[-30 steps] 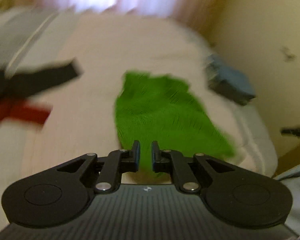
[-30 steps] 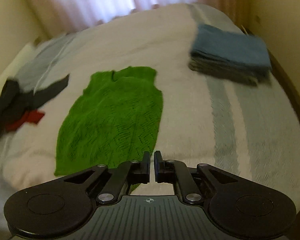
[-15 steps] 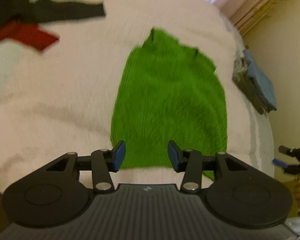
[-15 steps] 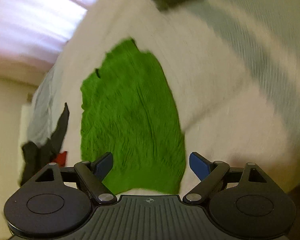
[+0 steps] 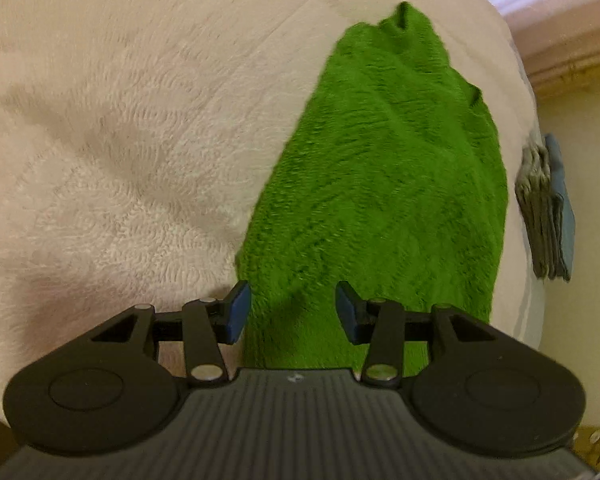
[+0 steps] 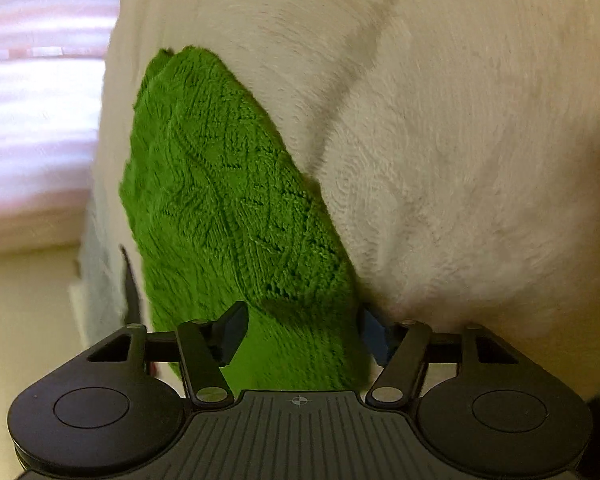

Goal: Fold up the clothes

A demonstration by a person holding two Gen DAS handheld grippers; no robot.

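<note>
We see the green knitted garment [image 5: 380, 184] lying spread, long and narrow, on the cream blanket of the bed [image 5: 120, 120], its near hem reaching in under both tools. Our left gripper [image 5: 292, 308] has its jaws released and wide, straddling the hem's left corner; our right gripper [image 6: 300, 330] is likewise parted over the hem's right corner, gripping nothing. A stack of folded grey-blue clothes [image 5: 548, 208] sits well apart at the bed's edge. We judge the step in hand to be taking hold of the near hem. That calls for lowering both jaws onto the knit, pinching only its edge and not the blanket beneath, then carrying it evenly toward the far end.
</note>
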